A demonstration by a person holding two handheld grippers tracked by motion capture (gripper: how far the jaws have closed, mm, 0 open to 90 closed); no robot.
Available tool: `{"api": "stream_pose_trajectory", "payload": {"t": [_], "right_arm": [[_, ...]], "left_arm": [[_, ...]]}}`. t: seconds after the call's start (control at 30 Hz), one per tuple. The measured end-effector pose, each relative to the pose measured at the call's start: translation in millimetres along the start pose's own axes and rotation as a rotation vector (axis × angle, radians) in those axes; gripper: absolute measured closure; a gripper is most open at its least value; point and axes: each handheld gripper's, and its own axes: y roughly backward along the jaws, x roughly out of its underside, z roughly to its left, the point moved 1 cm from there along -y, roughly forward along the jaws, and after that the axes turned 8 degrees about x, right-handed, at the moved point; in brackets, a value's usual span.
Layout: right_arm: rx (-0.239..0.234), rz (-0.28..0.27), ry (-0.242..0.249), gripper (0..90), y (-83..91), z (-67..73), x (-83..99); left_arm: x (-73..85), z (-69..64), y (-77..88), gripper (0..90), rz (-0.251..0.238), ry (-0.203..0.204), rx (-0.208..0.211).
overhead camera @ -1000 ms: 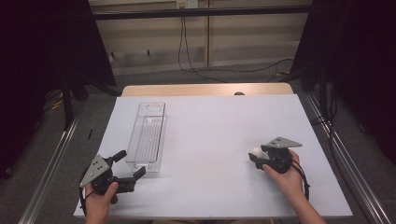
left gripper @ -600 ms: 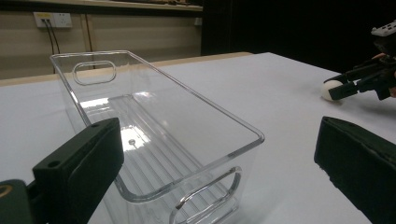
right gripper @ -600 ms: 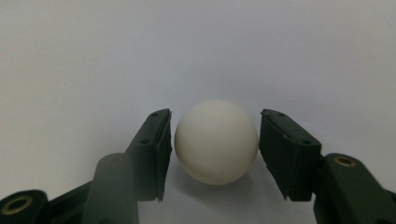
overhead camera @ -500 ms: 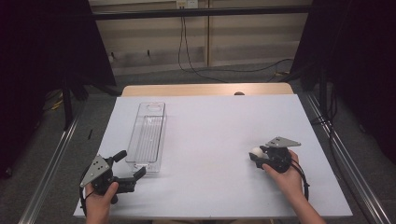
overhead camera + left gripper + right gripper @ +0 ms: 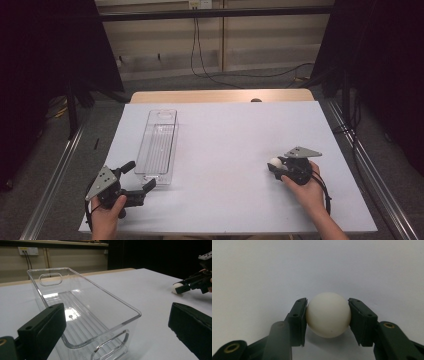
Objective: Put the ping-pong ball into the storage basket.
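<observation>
Now we have the white ball (image 5: 328,314) pinched in our right gripper (image 5: 278,166): its jaws have just been closing, and both pads press the ball's sides, right down on the white table (image 5: 235,135). In the high view that puts the ball at about four o'clock on the tabletop, well apart from the clear plastic bin (image 5: 158,146), which lies lengthwise out at nine o'clock. Our left gripper (image 5: 138,181) sits at seven o'clock with its jaws spread wide around nothing, just beside the bin's near end.
</observation>
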Motion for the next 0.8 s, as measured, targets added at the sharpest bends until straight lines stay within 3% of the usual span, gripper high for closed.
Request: {"api": "stream_pose_trajectory", "payload": {"t": [0.8], "right_arm": [[-0.036, -0.009, -0.032, 51.1, 6.7, -1.5, -6.3]], "left_arm": [[0.2, 0.1, 0.0, 1.5, 0.001, -0.001, -0.001]]}}
